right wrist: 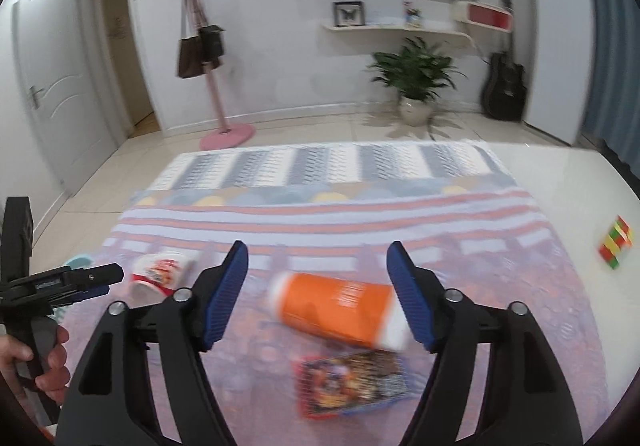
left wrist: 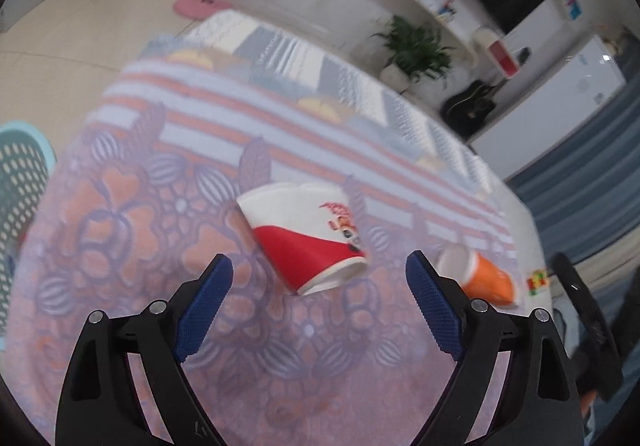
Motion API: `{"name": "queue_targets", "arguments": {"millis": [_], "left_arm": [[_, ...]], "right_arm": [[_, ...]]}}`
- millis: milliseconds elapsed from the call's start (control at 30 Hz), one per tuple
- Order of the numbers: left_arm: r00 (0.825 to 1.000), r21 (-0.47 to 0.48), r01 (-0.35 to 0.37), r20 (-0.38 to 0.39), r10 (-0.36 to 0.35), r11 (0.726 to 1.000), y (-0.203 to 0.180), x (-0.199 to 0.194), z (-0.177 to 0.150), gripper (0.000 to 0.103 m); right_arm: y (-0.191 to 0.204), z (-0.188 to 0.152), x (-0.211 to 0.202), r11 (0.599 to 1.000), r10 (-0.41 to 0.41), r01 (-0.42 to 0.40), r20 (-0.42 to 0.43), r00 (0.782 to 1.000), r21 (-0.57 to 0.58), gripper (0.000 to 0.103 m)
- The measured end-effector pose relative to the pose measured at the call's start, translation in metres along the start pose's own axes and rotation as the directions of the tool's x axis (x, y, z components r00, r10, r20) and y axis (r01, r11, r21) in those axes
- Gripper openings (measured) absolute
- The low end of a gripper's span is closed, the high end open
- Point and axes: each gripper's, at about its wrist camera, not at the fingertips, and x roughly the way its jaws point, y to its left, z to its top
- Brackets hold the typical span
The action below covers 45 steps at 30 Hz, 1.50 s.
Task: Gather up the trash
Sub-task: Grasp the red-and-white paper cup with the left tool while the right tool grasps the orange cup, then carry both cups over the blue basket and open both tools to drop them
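Blue ribbed pads line both claws. My left gripper has its jaws spread wide with nothing pressed between them; a red-and-white paper cup lies on its side on the patterned rug just ahead of the fingertips, in the gap as the left wrist view frames it. My right gripper likewise stands apart and grips nothing; an orange paper cup lies tipped over on the rug between and just beyond its pads, which do not touch it. A colourful snack wrapper lies flat just nearer to me than that cup. In the right wrist view, the left gripper appears at the far left, held by a hand, with the red-and-white cup beside it. A teal perforated basket sits off the rug's left edge. A multicoloured cube rests on the bare floor, well apart to the right. Both views are motion-blurred.
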Motion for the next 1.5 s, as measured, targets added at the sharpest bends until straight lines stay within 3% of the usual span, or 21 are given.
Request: {"name": "queue_targets", "arguments": {"millis": [100, 333, 433, 567, 733, 833, 900, 1200, 1500], "left_arm": [[0.998, 0.01, -0.062, -0.028, 0.062, 0.998, -0.005, 0.021, -0.003, 0.086], [0.984, 0.049, -0.171, -0.036, 0.172, 0.984, -0.02, 0.044, -0.002, 0.085], [0.973, 0.091, -0.224, -0.034, 0.228, 0.97, -0.025, 0.047, -0.001, 0.076], [0.97, 0.107, -0.241, -0.016, 0.244, 0.965, -0.023, 0.044, -0.001, 0.061], [0.974, 0.118, -0.224, 0.002, 0.225, 0.967, -0.019, 0.04, -0.004, 0.059], [0.977, 0.124, -0.212, 0.018, 0.211, 0.969, -0.019, 0.036, -0.009, 0.059], [0.979, 0.124, -0.204, 0.027, 0.202, 0.971, -0.017, 0.032, -0.012, 0.059], [0.982, 0.104, -0.184, 0.072, 0.177, 0.977, -0.001, 0.014, -0.017, 0.059], [0.974, 0.088, -0.144, 0.191, 0.125, 0.986, 0.017, -0.043, -0.01, 0.059]], "right_arm": [[-0.017, -0.009, 0.009, 1.0, -0.015, 0.015, -0.029, 0.999, 0.019, 0.076], [-0.027, -0.031, 0.025, 0.998, -0.015, 0.02, -0.099, 0.995, 0.053, 0.077], [-0.03, -0.038, 0.029, 0.998, -0.004, 0.012, -0.118, 0.993, 0.068, 0.077], [-0.031, -0.04, 0.032, 0.997, 0.017, -0.007, -0.134, 0.991, 0.074, 0.077], [-0.022, -0.044, 0.038, 0.998, 0.051, -0.044, -0.156, 0.986, 0.049, 0.076], [-0.015, -0.048, 0.043, 0.996, 0.09, -0.083, -0.177, 0.98, 0.046, 0.061], [-0.01, -0.049, 0.045, 0.994, 0.108, -0.103, -0.182, 0.977, 0.037, 0.039], [0.033, -0.053, 0.037, 0.985, 0.158, -0.167, -0.142, 0.977, -0.052, 0.006], [0.096, -0.043, 0.01, 0.956, 0.203, -0.213, -0.071, 0.977, -0.202, 0.006]]}}
